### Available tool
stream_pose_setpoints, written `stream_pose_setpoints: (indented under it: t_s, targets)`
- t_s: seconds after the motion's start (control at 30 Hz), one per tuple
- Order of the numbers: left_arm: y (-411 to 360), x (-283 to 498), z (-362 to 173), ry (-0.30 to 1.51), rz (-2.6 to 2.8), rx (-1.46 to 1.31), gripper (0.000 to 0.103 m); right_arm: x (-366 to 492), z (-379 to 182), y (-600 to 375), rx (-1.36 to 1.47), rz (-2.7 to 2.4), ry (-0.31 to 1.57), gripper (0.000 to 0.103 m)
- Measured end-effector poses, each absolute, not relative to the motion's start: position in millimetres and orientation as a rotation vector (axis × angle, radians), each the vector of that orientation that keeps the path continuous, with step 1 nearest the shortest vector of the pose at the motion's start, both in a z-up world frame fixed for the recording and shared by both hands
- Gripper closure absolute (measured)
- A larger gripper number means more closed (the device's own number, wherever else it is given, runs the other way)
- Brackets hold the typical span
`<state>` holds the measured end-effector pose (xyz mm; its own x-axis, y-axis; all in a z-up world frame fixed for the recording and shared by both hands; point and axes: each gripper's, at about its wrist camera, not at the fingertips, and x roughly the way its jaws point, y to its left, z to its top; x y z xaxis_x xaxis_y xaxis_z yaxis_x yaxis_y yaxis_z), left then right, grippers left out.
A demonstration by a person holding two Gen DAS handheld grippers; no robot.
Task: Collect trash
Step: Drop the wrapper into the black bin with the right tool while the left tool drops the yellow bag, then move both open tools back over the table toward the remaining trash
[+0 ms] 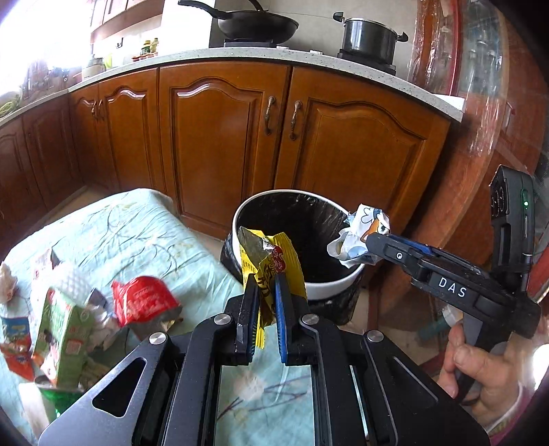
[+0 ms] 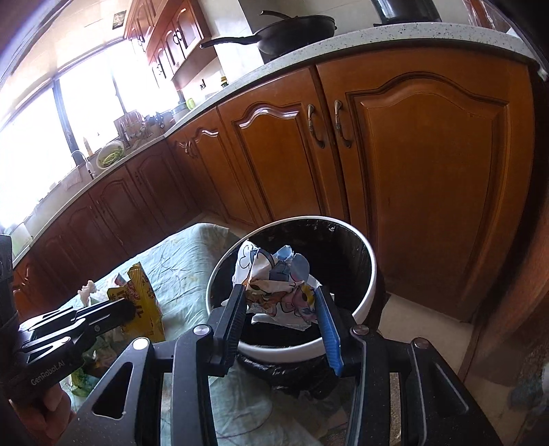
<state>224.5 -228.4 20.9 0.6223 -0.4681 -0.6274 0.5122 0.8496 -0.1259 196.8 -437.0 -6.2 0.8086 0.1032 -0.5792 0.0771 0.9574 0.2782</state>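
Note:
A white trash bin (image 1: 329, 291) lined with a black bag stands on the floor by the table; it also shows in the right wrist view (image 2: 372, 284). My left gripper (image 1: 266, 284) is shut on a yellow snack wrapper (image 1: 271, 254) and holds it at the bin's near rim. The wrapper also shows in the right wrist view (image 2: 144, 302). My right gripper (image 2: 281, 302) is shut on a crumpled white cartoon-print wrapper (image 2: 274, 284) and holds it over the bin's mouth. That wrapper (image 1: 360, 233) shows in the left wrist view at the bin's right rim.
More trash lies on the pale green tablecloth (image 1: 137, 233): a red wrapper (image 1: 144, 302), a green carton (image 1: 65, 336), and other packets at the left. Wooden kitchen cabinets (image 1: 219, 137) stand behind the bin, with a wok (image 1: 257, 24) and a pot (image 1: 369, 37) on the counter.

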Motion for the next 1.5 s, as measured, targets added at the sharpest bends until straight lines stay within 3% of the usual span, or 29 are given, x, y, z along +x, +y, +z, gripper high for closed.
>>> stream_pose_setpoints:
  t_s: [0.47, 0.57, 0.67, 0.73, 0.87, 0.93, 1.03, 1.13, 1.5]
  targets:
    - [-292.6, 303.6, 1.4, 0.819, -0.571, 0.068, 0.094, 252.7, -24.9, -463.9, 0.303, -0.011, 0.712, 0.057]
    - [-299.8, 309.5, -3.2, 0.830, -0.567, 0.080, 0.087, 256.8, -28.0, -467.9, 0.316, -0.012, 0.726, 0.052]
    - [-301.9, 312.8, -5.1, 0.841, -0.572, 0.071, 0.071, 255.2, -29.1, -473.9, 0.340, -0.009, 0.716, 0.035]
    - [-302.0, 309.3, -4.0, 0.831, -0.573, 0.067, 0.052, 249.8, -27.6, -475.3, 0.349, -0.013, 0.701, 0.033]
    - [-292.9, 300.1, 2.0, 0.808, -0.568, 0.065, 0.048, 237.8, -27.7, -473.8, 0.391, -0.006, 0.676, 0.017]
    - [-283.9, 292.4, 4.2, 0.798, -0.561, 0.050, 0.040, 230.1, -27.5, -470.6, 0.407, -0.003, 0.663, 0.014]
    - [-268.7, 277.0, 6.6, 0.786, -0.546, 0.032, 0.037, 215.7, -26.7, -460.0, 0.419, 0.007, 0.643, 0.009]
    - [-249.5, 257.1, 6.6, 0.771, -0.526, 0.008, 0.031, 199.5, -25.4, -444.6, 0.428, 0.020, 0.626, 0.007]
    - [-166.8, 192.2, 5.9, 0.728, -0.413, -0.033, 0.030, 163.6, -28.4, -379.4, 0.423, 0.129, 0.629, 0.006]
